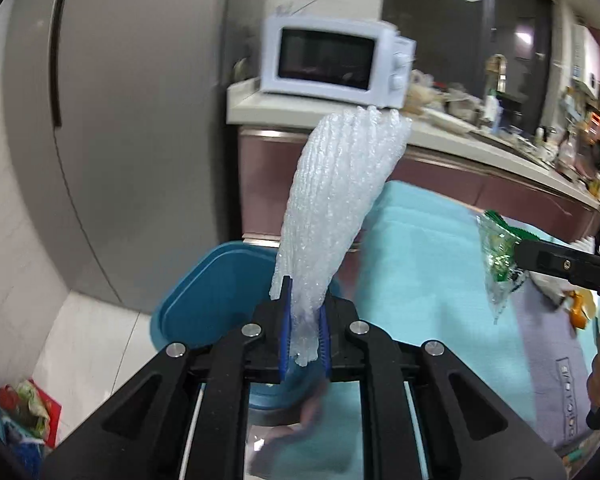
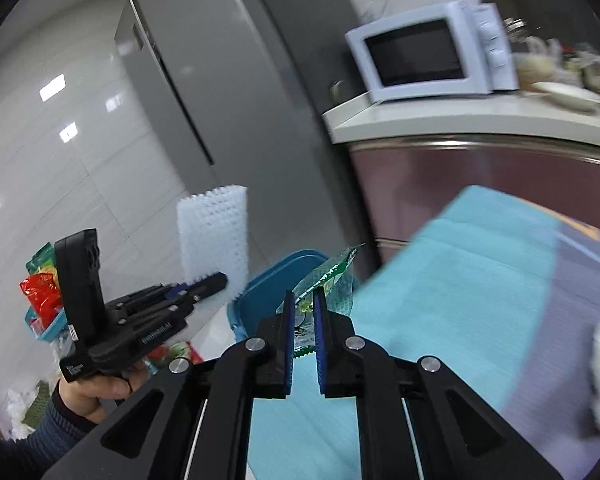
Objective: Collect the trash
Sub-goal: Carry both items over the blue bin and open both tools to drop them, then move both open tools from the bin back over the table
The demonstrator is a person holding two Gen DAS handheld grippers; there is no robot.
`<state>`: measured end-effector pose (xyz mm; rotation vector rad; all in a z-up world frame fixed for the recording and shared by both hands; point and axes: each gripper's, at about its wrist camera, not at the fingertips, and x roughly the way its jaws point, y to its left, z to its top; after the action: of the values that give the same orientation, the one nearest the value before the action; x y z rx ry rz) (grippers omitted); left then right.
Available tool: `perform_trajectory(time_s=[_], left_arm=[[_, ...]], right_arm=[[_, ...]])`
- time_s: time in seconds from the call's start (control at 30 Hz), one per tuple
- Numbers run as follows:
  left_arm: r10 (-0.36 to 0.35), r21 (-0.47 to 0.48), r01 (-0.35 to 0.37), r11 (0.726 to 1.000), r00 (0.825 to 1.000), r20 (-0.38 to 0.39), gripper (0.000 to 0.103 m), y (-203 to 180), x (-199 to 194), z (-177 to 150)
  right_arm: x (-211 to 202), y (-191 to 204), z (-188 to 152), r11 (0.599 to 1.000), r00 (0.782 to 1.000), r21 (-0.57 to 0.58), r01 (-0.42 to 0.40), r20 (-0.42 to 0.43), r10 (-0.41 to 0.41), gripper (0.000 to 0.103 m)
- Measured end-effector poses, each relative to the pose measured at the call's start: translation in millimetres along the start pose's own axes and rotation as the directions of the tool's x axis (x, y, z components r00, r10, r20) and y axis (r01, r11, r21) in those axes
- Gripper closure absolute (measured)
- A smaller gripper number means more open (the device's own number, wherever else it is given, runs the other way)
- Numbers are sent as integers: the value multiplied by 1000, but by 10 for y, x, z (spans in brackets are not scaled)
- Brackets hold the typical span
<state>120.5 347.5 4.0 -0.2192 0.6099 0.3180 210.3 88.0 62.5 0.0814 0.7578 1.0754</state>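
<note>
Left wrist view: our left gripper [image 1: 305,322] clamps the white foam-net sleeve [image 1: 334,208] above the blue plastic bin [image 1: 204,292], likely for dropping, while our right gripper [image 2: 304,334] pinches the green clear-plastic wrapper [image 2: 326,280].

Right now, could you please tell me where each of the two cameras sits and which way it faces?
Left wrist: on the left gripper, looking along its fingers at the white foam netting it grips, the blue bin beyond; the right gripper and hand enter at right.
Right wrist: on the right gripper, facing its green wrapper; the left gripper and hand at left.
Shared: bin, microwave, fridge, teal cloth.
</note>
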Motion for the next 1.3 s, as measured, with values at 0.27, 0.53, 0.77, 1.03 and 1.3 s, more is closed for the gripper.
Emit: perform_trajectory(time_s=[0.27, 0.53, 0.77, 1.03, 1.3], left_arm=[[27, -84, -42, 996, 984, -174, 91, 539, 795, -80], [89, -89, -126, 988, 938, -336, 82, 744, 1393, -174], [149, -60, -176, 983, 937, -316, 44, 665, 1412, -89], [220, -20, -234, 972, 938, -266, 33, 503, 1043, -84], [323, 53, -318, 946, 938, -127, 17, 204, 427, 89]], right_arm=[[1111, 88, 232, 999, 987, 47, -26, -154, 33, 96], [1882, -35, 158, 994, 949, 107, 17, -315, 18, 94], [1922, -39, 143, 995, 952, 82, 58, -305, -30, 69], [1741, -148, 130, 988, 971, 152, 15, -237, 22, 70], [816, -114, 65, 994, 1000, 107, -17, -8, 18, 51]])
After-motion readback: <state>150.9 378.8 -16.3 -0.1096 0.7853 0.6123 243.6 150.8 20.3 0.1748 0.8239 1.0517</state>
